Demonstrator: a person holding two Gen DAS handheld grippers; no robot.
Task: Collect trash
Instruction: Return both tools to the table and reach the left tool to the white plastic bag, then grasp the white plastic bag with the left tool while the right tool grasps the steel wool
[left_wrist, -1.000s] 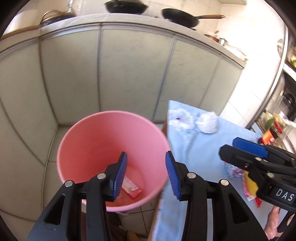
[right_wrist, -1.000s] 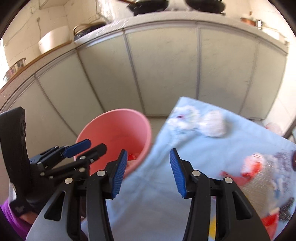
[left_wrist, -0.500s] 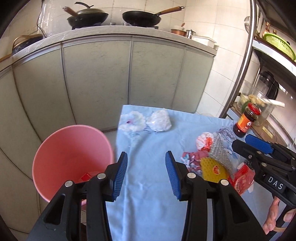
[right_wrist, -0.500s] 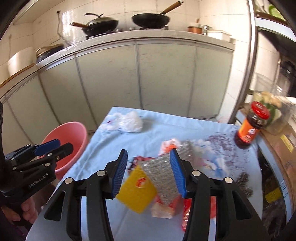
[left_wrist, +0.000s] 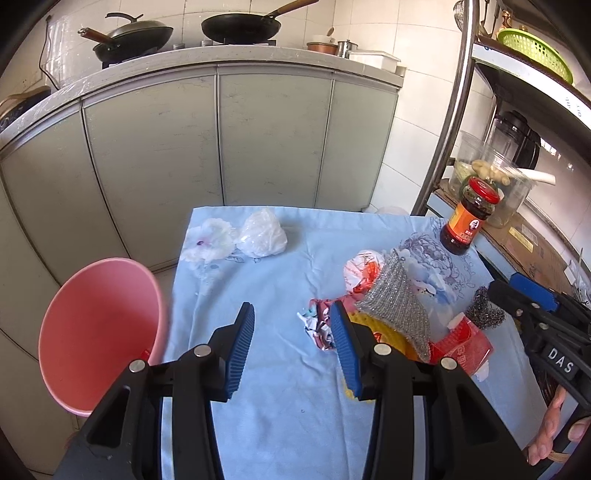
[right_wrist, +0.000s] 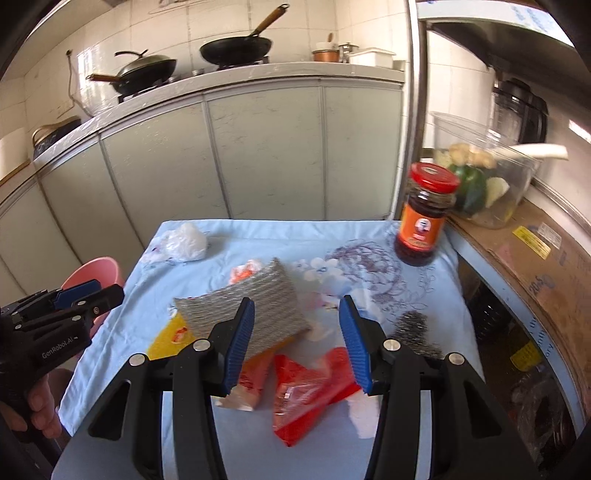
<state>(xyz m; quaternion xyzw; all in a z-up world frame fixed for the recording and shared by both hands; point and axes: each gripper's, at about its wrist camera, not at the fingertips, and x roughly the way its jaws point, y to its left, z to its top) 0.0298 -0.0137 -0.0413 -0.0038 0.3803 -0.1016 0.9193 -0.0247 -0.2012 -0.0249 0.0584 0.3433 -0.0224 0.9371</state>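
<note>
A table (left_wrist: 280, 387) covered with a light blue floral cloth is seen in both wrist views. The left gripper (left_wrist: 291, 350) is held over the bare near-left part of the cloth, jaws partly apart, nothing between them. The right gripper (right_wrist: 297, 343) is held over the trash pile, jaws partly apart and empty; "DAS" is read on its body in the left view, and "GenRobot.AI" is read on the left gripper's body in the right view.

The trash is grouped at the table's right-middle: a silver mesh scouring pad (right_wrist: 255, 314) is laid on a yellow wrapper (right_wrist: 173, 336), with a red plastic wrapper (right_wrist: 306, 395) just in front and a crumpled printed wrapper (left_wrist: 317, 325) at the left edge of the pile. A white-and-red crumpled wrapper (left_wrist: 362, 267) is seen behind the pad. A dark steel-wool ball (right_wrist: 413, 328) is placed to the right of the pile. At the far-left corner a crumpled white plastic bag (left_wrist: 262, 238) is set beside a white tissue (left_wrist: 208, 242) with a purple spot.

A pink bin (left_wrist: 99, 332) is stood on the floor just off the table's left edge. A sauce jar (right_wrist: 424, 214) with a red lid and an orange label showing a portrait is stood upright at the far-right corner; its lettering is too small to read. Cardboard (right_wrist: 535, 254) with unreadable printing is seen on the shelf to the right.
</note>
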